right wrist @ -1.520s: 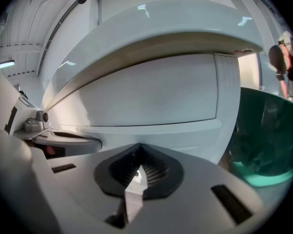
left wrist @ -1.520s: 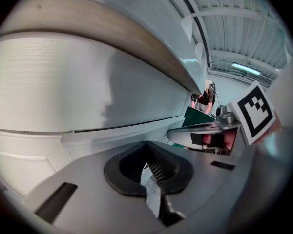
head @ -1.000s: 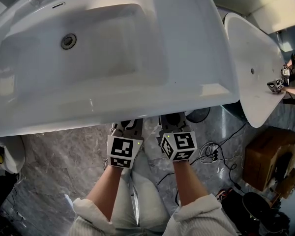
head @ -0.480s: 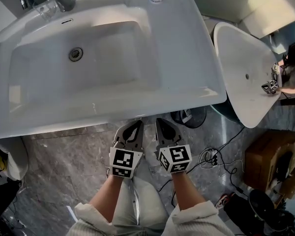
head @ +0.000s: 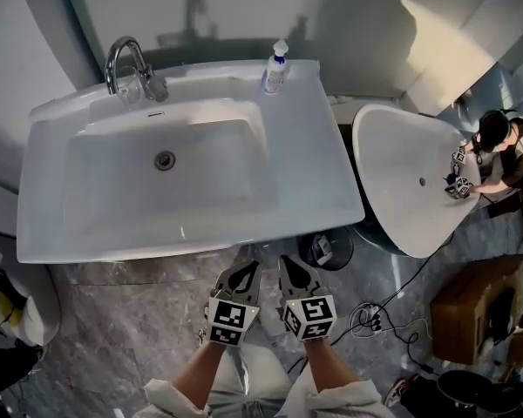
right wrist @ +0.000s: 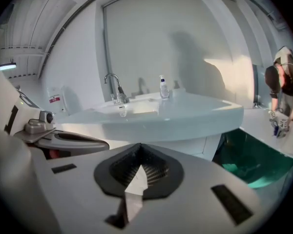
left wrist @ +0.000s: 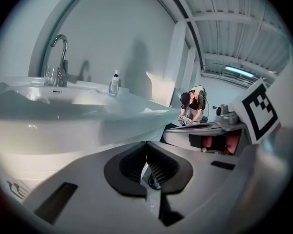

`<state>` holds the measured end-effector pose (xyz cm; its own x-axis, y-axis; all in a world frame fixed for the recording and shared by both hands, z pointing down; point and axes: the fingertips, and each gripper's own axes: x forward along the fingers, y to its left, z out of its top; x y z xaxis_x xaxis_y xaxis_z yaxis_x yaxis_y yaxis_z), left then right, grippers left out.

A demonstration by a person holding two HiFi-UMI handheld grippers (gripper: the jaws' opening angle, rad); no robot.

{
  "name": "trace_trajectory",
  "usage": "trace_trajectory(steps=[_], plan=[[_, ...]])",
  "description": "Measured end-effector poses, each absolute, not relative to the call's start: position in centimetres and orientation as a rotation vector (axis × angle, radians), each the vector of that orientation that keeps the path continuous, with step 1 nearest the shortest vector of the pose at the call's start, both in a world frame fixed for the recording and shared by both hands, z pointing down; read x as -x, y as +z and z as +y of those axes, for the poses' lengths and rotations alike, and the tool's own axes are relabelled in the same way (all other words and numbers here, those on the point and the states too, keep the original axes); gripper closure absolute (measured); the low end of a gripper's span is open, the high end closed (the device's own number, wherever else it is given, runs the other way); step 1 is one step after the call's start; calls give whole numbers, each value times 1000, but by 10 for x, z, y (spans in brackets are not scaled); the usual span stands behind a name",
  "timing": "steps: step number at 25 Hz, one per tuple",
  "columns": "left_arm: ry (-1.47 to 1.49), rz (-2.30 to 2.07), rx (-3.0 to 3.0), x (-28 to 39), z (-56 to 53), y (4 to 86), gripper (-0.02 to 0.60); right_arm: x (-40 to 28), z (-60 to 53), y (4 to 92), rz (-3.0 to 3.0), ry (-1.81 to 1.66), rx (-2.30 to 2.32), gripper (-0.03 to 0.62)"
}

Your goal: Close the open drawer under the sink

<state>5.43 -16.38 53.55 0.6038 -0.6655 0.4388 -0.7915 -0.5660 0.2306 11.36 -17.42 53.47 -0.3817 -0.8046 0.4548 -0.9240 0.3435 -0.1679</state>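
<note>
Sitting under the sink [head: 314, 181], the drawer [right wrist: 193, 147] shows only in the right gripper view, at centre frame, as a white front panel directly below the basin rim. The head view hides it beneath the basin. Whether it is pushed fully home cannot be told.

The sink fills the upper left and centre of the head view. Its drain [head: 165, 159] lies mid-basin, the faucet [head: 122, 59] stands at its rear left corner, and a soap bottle [head: 275, 70] stands upright at its rear edge.

The left tool [head: 244, 270] and right tool [head: 289, 265] sit side by side at lower centre, just in front of the sink's front edge and apart from it, over the grey stone floor [head: 113, 320]. Each points toward the sink. In its own view the left tool [left wrist: 146, 144] is clenched, pads together, grasping nothing. The right tool [right wrist: 140, 147] is likewise clenched and empty.

To the right of the sink stands a second white basin [head: 392, 207], with a person [head: 497, 146] bent over its far side. A cardboard box [head: 471, 307] and cables [head: 370, 316] lie on the floor at lower right.
</note>
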Motion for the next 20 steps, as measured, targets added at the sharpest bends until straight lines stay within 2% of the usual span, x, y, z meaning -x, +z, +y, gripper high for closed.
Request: trace_trajectory(steps=[13, 20], plan=[[389, -1093, -2579, -46, -162, 406, 566, -81, -163, 385, -2576, 532, -1507, 583], [216, -1073, -2661, -44, -164, 332, 566, -69, -159, 308, -2738, 448, -1419, 583]])
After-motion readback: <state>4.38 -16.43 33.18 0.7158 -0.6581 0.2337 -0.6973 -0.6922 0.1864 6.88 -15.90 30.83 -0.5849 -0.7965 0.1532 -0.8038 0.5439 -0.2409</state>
